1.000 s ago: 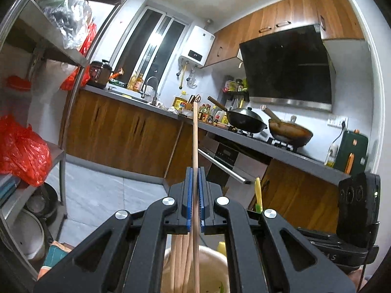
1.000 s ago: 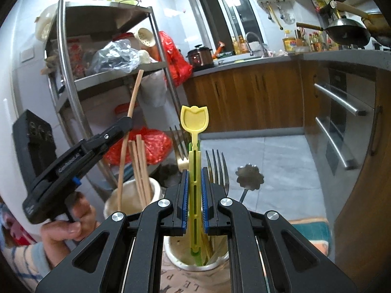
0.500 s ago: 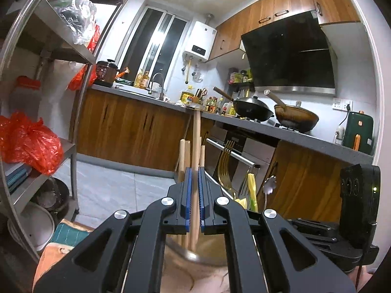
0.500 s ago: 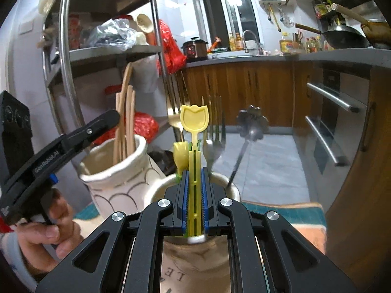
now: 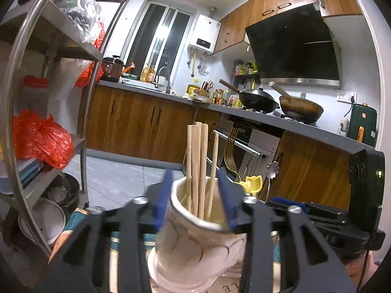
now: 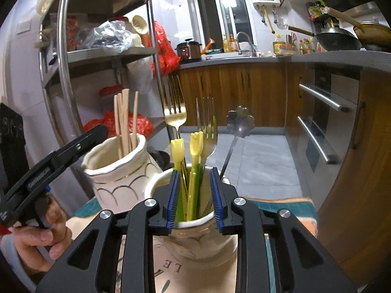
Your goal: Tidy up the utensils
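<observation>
Left wrist view: the left gripper (image 5: 196, 196) has its jaws spread wide, one blue pad on each side of the mouth of the cream vase (image 5: 195, 239), gripping nothing. The wooden chopsticks (image 5: 199, 171) stand bundled inside the vase, leaning a little against its rim, free of the pads. Beyond the vase, to the right, the heads of the gold forks (image 5: 231, 146), the yellow tulip utensils (image 5: 253, 183) and the flower-headed spoon (image 5: 272, 168) stick up from the second holder, and the body of the right gripper shows at the right edge. To finish this step well, I judge the left gripper should draw straight back and slightly up with the jaws held wide, so neither pad catches the flared rim or tips the tall sticks

Right wrist view: the right gripper (image 6: 194, 195) is likewise wide apart, its pads flanking the white cup (image 6: 195, 222) without clamping anything. The yellow tulip utensils (image 6: 187, 146) rest upright in the cup, beside the gold forks (image 6: 174, 107) and the flower-headed spoon (image 6: 240, 122), which leans out to the right. The cream vase (image 6: 117, 171) with the chopsticks (image 6: 125, 122) stands just left of the cup, near it; whether they touch I cannot tell. The left gripper (image 6: 53, 161) shows at the left. The cup looks crowded, so a slow, straight retreat seems wise, watching that the pads do not drag a handle out
</observation>
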The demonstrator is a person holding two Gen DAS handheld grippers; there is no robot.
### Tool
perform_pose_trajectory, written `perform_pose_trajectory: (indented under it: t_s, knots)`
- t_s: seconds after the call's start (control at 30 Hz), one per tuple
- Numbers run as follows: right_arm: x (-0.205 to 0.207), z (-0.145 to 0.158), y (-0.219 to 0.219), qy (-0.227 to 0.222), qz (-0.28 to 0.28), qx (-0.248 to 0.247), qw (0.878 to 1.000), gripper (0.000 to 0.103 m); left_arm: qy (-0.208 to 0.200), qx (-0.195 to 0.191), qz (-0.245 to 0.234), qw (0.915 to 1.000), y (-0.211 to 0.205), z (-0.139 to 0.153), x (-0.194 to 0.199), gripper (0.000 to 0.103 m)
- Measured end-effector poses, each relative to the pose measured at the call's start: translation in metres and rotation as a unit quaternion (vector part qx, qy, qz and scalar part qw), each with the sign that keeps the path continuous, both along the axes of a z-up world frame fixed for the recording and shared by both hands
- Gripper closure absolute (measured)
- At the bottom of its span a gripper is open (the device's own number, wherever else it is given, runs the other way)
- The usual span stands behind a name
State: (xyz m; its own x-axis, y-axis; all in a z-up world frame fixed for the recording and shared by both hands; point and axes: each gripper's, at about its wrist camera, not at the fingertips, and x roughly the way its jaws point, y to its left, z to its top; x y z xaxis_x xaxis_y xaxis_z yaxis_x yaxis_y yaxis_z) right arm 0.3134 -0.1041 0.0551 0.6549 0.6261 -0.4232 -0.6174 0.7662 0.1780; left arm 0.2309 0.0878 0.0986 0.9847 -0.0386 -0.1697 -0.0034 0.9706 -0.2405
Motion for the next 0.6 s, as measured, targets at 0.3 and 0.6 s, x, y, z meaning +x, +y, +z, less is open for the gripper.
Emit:
perform_pose_trajectory:
  t_s: [0.3,0.6]
  knots:
    - [-0.033,-0.002,-0.017,-0.022,-0.005,0.005,1.000,0.059,0.012,0.029,0.006,0.9995,-0.007,-0.006,-0.036,0.022]
    - [-0.067,-0.014,-0.035,-0.051,-0.023,0.031,0.998,0.024,0.024,0.057,0.034,0.9975,-0.017,-0.025,-0.062,0.006]
